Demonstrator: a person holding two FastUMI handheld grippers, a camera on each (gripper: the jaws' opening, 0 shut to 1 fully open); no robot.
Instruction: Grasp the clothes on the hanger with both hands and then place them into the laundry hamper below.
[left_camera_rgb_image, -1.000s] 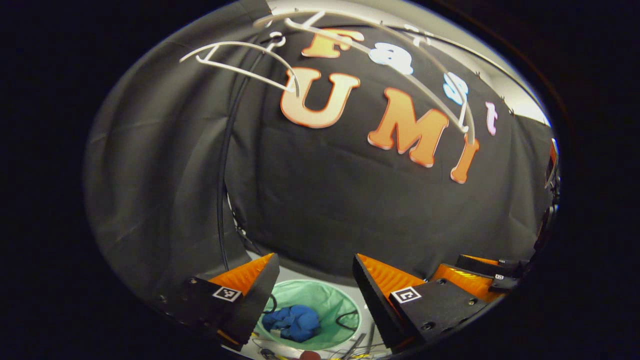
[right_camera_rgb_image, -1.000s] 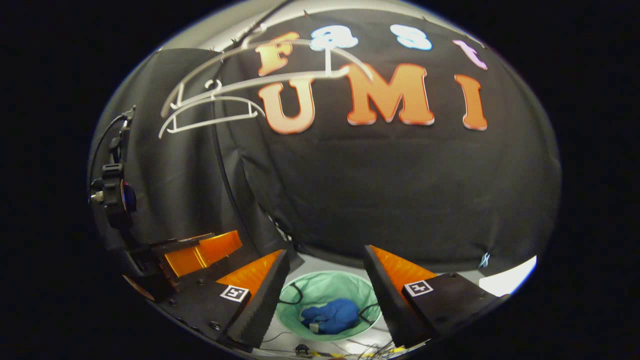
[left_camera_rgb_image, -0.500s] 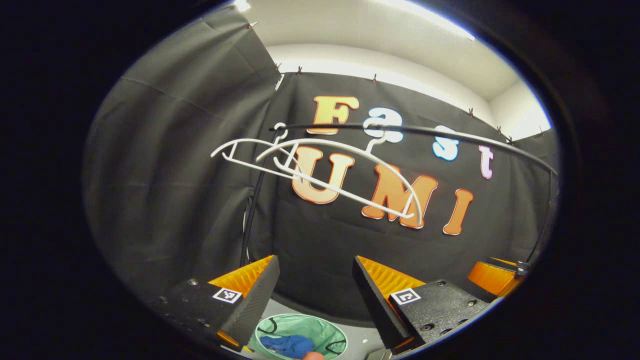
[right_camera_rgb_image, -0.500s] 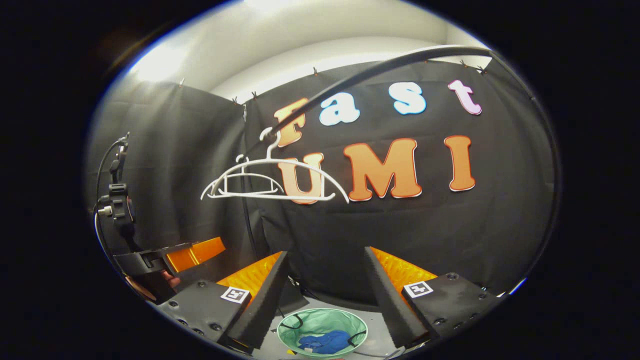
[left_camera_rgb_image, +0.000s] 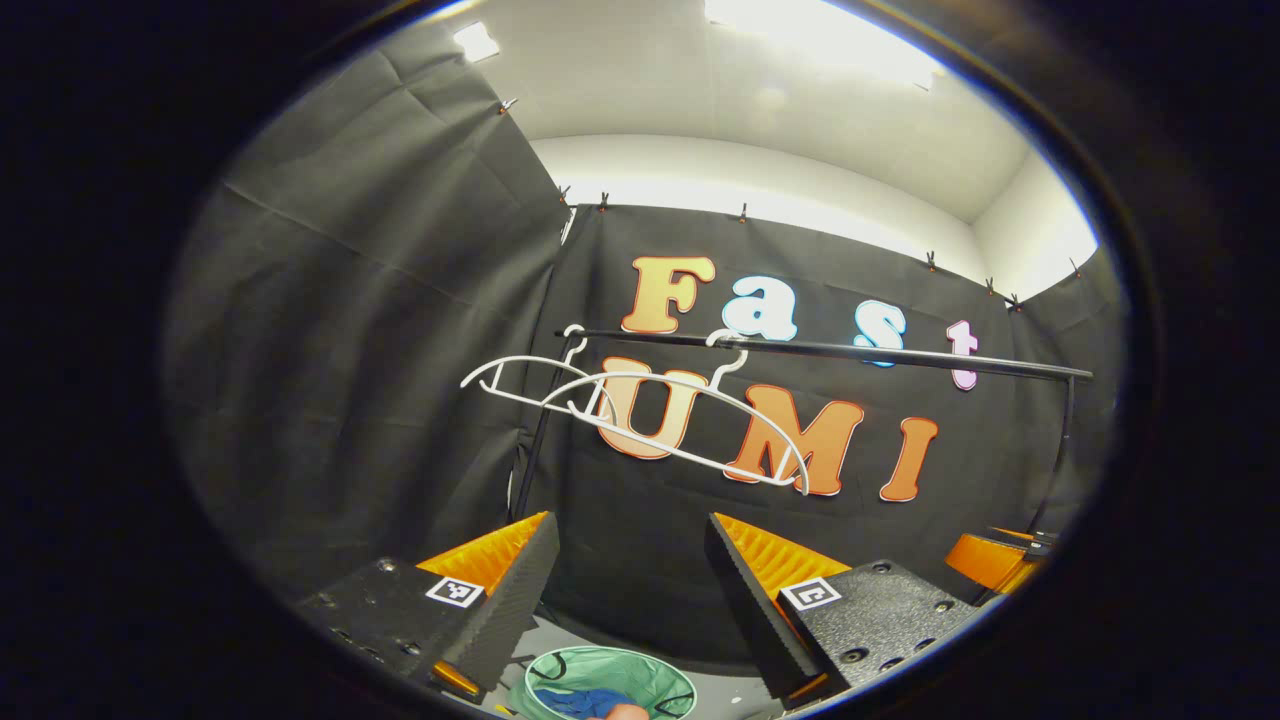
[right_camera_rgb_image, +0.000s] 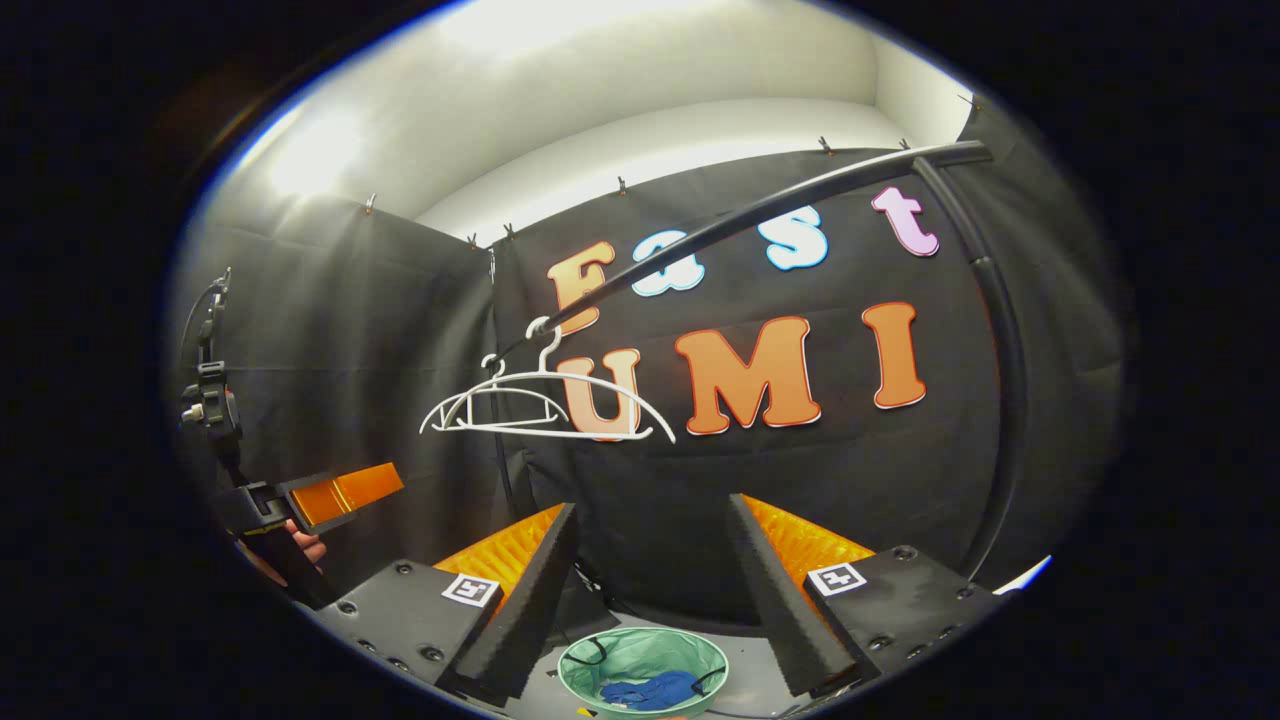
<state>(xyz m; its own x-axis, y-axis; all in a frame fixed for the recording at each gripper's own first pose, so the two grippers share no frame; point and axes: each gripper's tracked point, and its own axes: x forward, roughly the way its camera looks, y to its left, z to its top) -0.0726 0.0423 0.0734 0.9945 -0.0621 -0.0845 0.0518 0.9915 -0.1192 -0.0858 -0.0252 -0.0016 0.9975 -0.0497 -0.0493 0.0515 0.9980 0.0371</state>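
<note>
Both tools, left tool (left_camera_rgb_image: 622, 590) and right tool (right_camera_rgb_image: 648, 580), gape empty, blue clothes (right_camera_rgb_image: 648, 690) lying in the green hamper (right_camera_rgb_image: 610, 655) at bottom centre, below bare hangers (right_camera_rgb_image: 545, 405).

Lit from above by glaring ceiling lights (left_camera_rgb_image: 820, 25); sharp at centre, strongly bent and dim toward edges.

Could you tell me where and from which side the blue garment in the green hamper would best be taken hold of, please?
Probably at the raised crumpled fold atop the blue garment, coming straight down through the green hamper's open mouth. It lies bunched at the bottom, ringed by soft walls, so a sideways approach would likely snag. The right claw is open above it.
</note>
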